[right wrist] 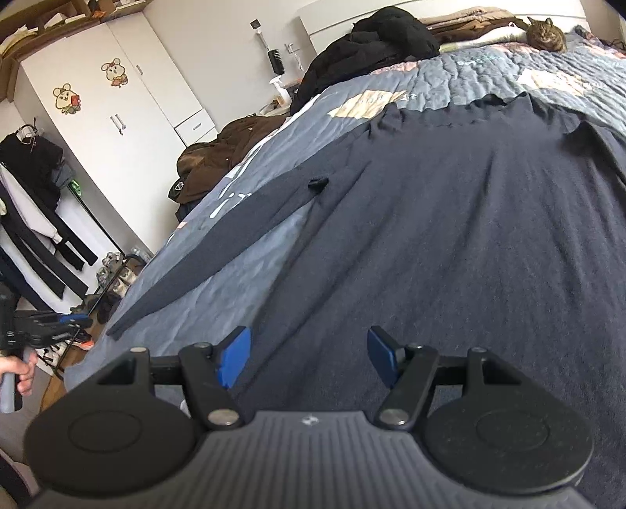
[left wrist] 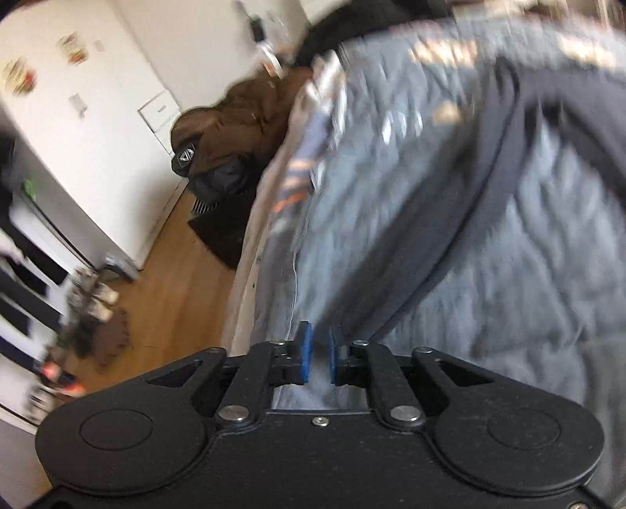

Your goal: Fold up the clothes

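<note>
Shirt: the dark long-sleeved shirt [right wrist: 450, 219] is lying flat on the blue quilt [right wrist: 242, 289], its body spreading away from your right gripper and one sleeve [right wrist: 219, 246] stretching out towards the bed's edge.

Right gripper: you are holding the right gripper [right wrist: 309, 362] just over the near hem, its blue pads standing wide apart and gripping nothing.

Left gripper: you are holding the left gripper [left wrist: 317, 354] at the bed's edge, near the sleeve's cuff; its pads are standing narrowly apart with nothing between them. That view is blurring badly.

Sleeve risk: if you are reaching for the cuff while the view is smearing like this, you are risking a pinch of quilt along with cloth, or a miss.

Hem risk: closing the right pads this high is likely catching only the top layer, so the fold is coming out skewed.

Cat: a cat [right wrist: 545, 35] is resting at the far end of the bed; a sharp tug on the quilt is likely disturbing it.
</note>
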Demonstrator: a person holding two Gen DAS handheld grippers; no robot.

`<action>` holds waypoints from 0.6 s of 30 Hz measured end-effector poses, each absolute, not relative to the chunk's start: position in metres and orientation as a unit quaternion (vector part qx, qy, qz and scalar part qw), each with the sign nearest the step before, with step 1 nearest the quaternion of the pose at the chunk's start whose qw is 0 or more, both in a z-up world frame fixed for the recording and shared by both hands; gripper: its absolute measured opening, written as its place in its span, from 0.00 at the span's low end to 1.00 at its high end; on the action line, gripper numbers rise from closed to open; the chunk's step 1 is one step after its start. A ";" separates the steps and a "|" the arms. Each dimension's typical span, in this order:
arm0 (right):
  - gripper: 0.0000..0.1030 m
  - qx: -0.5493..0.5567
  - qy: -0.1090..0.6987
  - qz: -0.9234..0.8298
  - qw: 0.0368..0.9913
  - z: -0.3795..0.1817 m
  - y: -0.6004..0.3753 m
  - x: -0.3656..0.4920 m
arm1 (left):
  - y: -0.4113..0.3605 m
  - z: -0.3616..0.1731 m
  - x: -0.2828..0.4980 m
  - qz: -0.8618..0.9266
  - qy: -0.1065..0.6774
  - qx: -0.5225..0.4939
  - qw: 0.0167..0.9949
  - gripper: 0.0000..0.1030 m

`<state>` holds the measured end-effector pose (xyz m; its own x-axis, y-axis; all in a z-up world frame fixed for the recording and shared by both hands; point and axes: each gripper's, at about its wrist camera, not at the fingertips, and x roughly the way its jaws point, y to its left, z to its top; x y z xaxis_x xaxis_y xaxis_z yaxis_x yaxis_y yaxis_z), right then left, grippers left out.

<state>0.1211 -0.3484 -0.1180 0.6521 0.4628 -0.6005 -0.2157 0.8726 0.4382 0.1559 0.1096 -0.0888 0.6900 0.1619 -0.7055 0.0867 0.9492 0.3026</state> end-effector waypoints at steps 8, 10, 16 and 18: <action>0.63 0.168 0.368 0.182 0.896 -0.114 -0.351 0.123 | 0.053 -0.081 0.144 -0.064 0.354 0.065 0.931 0.53; 0.63 0.168 0.363 0.173 0.900 -0.110 -0.357 0.123 | 0.032 -0.075 0.146 -0.075 0.343 0.028 0.936 0.53; 0.63 0.166 0.346 0.127 0.915 -0.101 -0.393 0.122 | -0.065 -0.043 0.146 -0.117 0.295 -0.066 0.946 0.63; 0.63 0.160 0.339 0.099 0.922 -0.098 -0.414 0.121 | -0.105 -0.034 0.149 -0.138 0.292 -0.082 0.943 0.63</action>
<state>0.1213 -0.4144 -0.0984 0.7506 0.2916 -0.5930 -0.0741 0.9289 0.3629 0.1494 -0.1054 -0.0339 0.7918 -0.3075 -0.5278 0.2116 0.9486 -0.2352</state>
